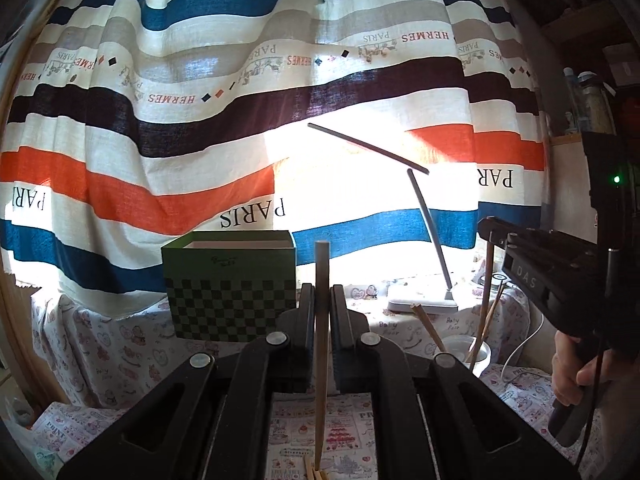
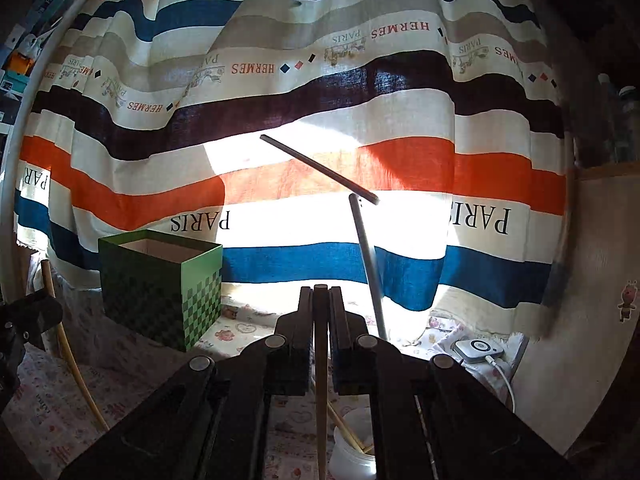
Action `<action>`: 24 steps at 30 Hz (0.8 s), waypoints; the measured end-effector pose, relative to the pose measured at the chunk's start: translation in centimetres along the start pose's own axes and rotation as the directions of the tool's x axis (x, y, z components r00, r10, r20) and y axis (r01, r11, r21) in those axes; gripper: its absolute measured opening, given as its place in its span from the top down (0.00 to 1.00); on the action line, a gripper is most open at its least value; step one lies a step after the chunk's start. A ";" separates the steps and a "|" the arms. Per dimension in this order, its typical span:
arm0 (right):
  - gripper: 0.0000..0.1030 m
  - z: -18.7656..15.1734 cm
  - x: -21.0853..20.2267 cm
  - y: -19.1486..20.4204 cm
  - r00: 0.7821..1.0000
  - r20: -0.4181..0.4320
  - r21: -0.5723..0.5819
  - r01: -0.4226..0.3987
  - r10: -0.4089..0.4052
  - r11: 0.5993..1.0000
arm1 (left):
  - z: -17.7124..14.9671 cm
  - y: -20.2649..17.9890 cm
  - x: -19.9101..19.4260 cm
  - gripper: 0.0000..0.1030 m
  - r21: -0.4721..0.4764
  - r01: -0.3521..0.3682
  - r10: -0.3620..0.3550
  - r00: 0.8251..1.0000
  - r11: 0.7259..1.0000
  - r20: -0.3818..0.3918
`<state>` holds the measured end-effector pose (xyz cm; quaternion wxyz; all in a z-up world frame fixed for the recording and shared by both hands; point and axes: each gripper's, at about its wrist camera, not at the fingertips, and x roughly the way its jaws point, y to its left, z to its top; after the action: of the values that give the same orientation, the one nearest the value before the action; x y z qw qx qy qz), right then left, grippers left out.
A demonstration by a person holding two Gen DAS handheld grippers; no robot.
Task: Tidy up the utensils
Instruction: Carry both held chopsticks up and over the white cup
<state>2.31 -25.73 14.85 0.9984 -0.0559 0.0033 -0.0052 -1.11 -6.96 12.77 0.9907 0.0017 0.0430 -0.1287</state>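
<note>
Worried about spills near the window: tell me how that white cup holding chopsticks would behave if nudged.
The white cup looks like thin plastic, so probably light. The chopsticks in it lean outward and rise well above its rim, so it likely tips easily. It stands on a patterned cloth, which may give some grip against sliding.

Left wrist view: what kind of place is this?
Probably a home desk by a window: striped curtain backlit by daylight, desk lamp, cartoon-print tablecloth, white cup holding chopsticks.
</note>
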 end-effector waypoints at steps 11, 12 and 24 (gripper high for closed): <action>0.93 -0.8 2.1 -8.4 0.988 0.130 0.185 0.061 -0.086 0.981 | 3.0 -7.8 10.3 0.94 -0.120 0.197 -0.195 0.980 0.973 0.029; 0.93 -1.0 2.8 -9.1 0.990 0.111 0.209 0.063 -0.087 0.976 | 3.2 -8.5 10.5 0.94 -0.110 0.219 -0.214 0.975 0.969 0.055; 0.93 -3.5 2.8 -14.6 0.970 0.193 0.389 0.063 -0.149 0.919 | 0.5 -11.0 15.0 0.94 -0.204 0.248 -0.239 0.969 0.947 0.070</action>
<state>4.96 -40.65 13.03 0.9827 0.1384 -0.1105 -0.0539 10.56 -21.39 12.02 0.9625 -0.1117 0.0342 -0.2446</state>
